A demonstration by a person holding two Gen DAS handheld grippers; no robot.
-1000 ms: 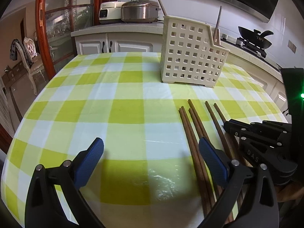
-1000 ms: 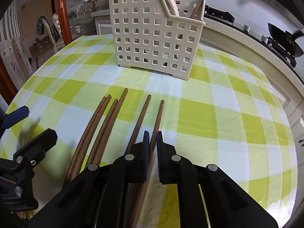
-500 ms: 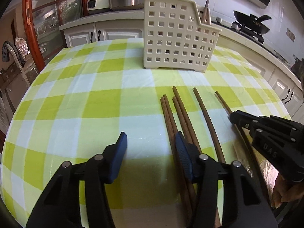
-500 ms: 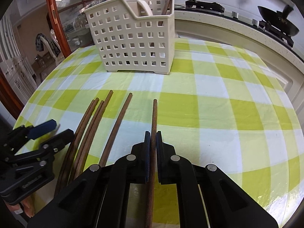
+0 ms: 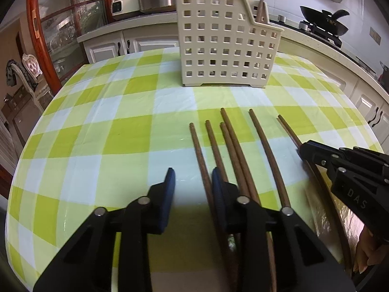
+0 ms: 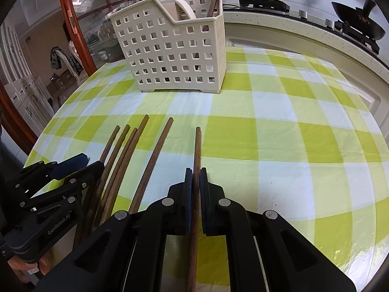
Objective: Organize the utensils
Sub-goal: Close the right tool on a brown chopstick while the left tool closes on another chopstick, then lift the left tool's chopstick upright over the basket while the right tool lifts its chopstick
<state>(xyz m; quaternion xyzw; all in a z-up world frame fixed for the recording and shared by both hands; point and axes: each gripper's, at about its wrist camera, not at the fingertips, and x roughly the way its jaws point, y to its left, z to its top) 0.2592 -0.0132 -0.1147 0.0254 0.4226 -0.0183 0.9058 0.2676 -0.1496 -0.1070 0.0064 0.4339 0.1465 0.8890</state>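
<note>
Through left wrist view: left gripper point(image 5: 193, 185) parted wide, leftmost chopstick point(image 5: 199, 153) between fingers, ungripped; five chopsticks point(image 5: 237, 146) flat on checked cloth point(image 5: 97, 133) before slotted caddy point(image 5: 226, 46). Through right wrist view: right gripper point(image 6: 196, 182) pinched on single chopstick point(image 6: 197, 150). Probably light, stiff, smooth; best gripped mid-shaft.
</note>
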